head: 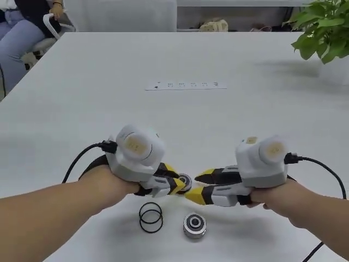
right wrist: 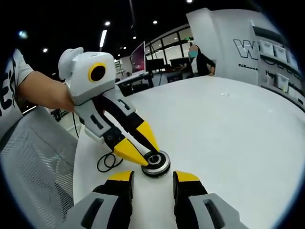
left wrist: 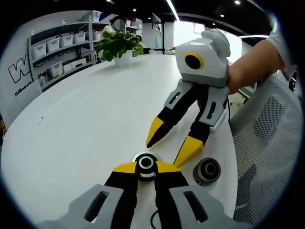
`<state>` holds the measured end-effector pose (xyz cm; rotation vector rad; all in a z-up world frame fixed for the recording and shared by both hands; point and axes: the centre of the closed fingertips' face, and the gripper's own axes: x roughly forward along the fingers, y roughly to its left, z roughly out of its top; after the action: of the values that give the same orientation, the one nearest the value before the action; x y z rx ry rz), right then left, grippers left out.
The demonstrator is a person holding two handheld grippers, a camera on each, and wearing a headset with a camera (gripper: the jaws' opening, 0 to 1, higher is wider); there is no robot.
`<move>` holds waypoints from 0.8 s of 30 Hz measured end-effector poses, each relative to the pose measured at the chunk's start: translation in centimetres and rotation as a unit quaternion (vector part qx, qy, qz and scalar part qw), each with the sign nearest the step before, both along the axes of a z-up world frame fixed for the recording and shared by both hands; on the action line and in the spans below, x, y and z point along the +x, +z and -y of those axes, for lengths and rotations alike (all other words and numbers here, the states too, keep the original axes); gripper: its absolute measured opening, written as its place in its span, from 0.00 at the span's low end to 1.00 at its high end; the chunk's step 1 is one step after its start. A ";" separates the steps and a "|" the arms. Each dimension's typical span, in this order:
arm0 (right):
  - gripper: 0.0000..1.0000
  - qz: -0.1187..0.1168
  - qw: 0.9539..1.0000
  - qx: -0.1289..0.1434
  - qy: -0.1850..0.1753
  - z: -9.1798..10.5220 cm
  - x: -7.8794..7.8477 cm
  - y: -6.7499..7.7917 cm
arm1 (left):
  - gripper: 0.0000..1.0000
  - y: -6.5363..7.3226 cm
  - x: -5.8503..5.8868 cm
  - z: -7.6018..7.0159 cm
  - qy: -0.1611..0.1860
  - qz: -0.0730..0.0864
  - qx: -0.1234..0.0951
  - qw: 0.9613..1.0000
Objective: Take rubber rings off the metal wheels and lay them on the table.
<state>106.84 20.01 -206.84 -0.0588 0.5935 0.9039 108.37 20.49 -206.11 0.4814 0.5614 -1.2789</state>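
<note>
My left gripper (head: pixel 180 184) is shut on a small metal wheel (head: pixel 185 182), held just above the white table (head: pixel 180 114). In the left gripper view the wheel (left wrist: pixel 145 164) sits between that gripper's (left wrist: pixel 146 168) yellow tips. My right gripper (head: pixel 199 185) faces it from the right, open, with one jaw above and one below the wheel's level. In the right gripper view the held wheel (right wrist: pixel 156 163) lies just beyond my open right gripper (right wrist: pixel 154 177). A second metal wheel (head: pixel 194 225) stands on the table near me. Two black rubber rings (head: pixel 151 217) lie overlapping to its left.
A white strip with sockets (head: pixel 185 85) is set into the table's middle. A green plant (head: pixel 322 30) stands at the far right corner. A person sits on a chair (head: pixel 52 24) at the far left. Black cables (head: pixel 82 158) trail from both grippers.
</note>
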 end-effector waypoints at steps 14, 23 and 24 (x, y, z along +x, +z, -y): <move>0.29 0.012 1.000 -0.022 0.011 -1.2 1.2 -0.8 | 0.07 0.0 0.0 0.0 0.006 0.001 -0.002 1.000; 0.25 0.030 0.999 -0.038 0.019 -1.2 1.1 -0.8 | 0.07 -0.1 0.0 0.0 0.008 0.003 -0.003 1.000; 0.25 0.032 0.999 -0.039 0.019 -1.2 1.1 -0.8 | 0.07 -0.1 0.0 0.0 0.008 0.002 -0.003 1.000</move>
<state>107.95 21.20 -207.62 -0.1690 0.5694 0.9132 108.35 20.47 -206.16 0.4739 0.5563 -1.2636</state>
